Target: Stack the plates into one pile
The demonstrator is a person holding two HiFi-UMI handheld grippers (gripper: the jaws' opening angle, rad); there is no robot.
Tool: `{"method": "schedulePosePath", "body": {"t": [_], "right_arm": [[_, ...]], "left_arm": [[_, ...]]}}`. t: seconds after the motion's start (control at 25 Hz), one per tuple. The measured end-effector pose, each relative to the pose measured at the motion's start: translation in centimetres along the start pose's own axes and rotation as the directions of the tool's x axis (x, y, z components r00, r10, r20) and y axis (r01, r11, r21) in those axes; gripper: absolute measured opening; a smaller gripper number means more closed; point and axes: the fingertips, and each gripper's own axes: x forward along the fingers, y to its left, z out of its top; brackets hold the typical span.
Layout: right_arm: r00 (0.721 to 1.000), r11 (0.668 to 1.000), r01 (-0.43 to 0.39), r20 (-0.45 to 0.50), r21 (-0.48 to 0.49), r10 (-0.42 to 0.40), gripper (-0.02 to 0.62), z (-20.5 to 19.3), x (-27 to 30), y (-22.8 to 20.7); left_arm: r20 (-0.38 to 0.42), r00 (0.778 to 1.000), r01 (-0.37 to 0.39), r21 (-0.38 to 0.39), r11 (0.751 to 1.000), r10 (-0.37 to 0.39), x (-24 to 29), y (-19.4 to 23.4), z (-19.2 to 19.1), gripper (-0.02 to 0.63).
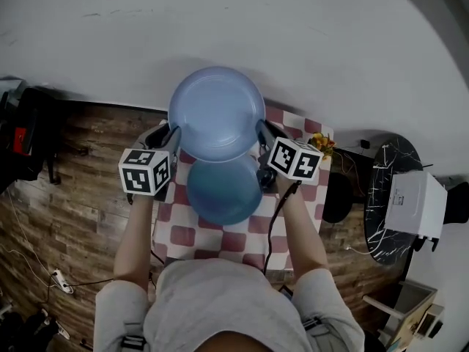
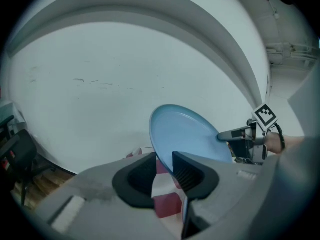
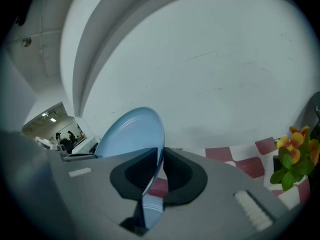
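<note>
A pale blue plate (image 1: 216, 112) hangs in the air above the red-and-white checked table (image 1: 192, 235), held level between both grippers. My left gripper (image 1: 171, 139) is shut on its left rim, my right gripper (image 1: 261, 134) on its right rim. A second, darker blue plate (image 1: 224, 192) lies on the cloth right below it. In the left gripper view the held plate (image 2: 192, 134) slants between the pads, left gripper (image 2: 166, 166), with the right gripper (image 2: 239, 134) on the far rim. In the right gripper view the plate (image 3: 131, 134) runs edge-on through the right gripper (image 3: 160, 168).
A small pot of yellow flowers (image 1: 321, 144) stands at the table's right far corner, also in the right gripper view (image 3: 292, 156). A round black marbled side table (image 1: 387, 226) with a white box (image 1: 415, 200) stands to the right. A white wall rises behind; wooden floor lies left.
</note>
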Motion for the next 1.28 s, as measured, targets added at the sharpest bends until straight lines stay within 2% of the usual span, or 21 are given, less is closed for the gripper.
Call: {"method": "schedulePosePath", "body": {"t": [0.48, 0.88, 1.28], "right_arm": [[1.0, 1.0, -0.018, -0.025, 0.01, 0.019, 0.035, -4.2, -5.6, 0.0], [0.995, 0.999, 0.008, -0.104, 0.037, -0.004, 0.037, -10.5, -9.1, -1.8], [0.977, 0.997, 0.05, -0.208, 0.061, -0.036, 0.037, -16.0, -9.8, -4.2]], "left_arm": [[-0.037, 0.999, -0.022, -0.032, 0.999, 0.021, -4.8, -4.4, -5.1, 0.11], [-0.114, 0.993, -0.023, -0.075, 0.997, 0.014, -6.8, -7.4, -11.3, 0.109], [-0.208, 0.978, -0.032, -0.117, 0.993, 0.007, -6.7, -9.0, -16.9, 0.109]]}}
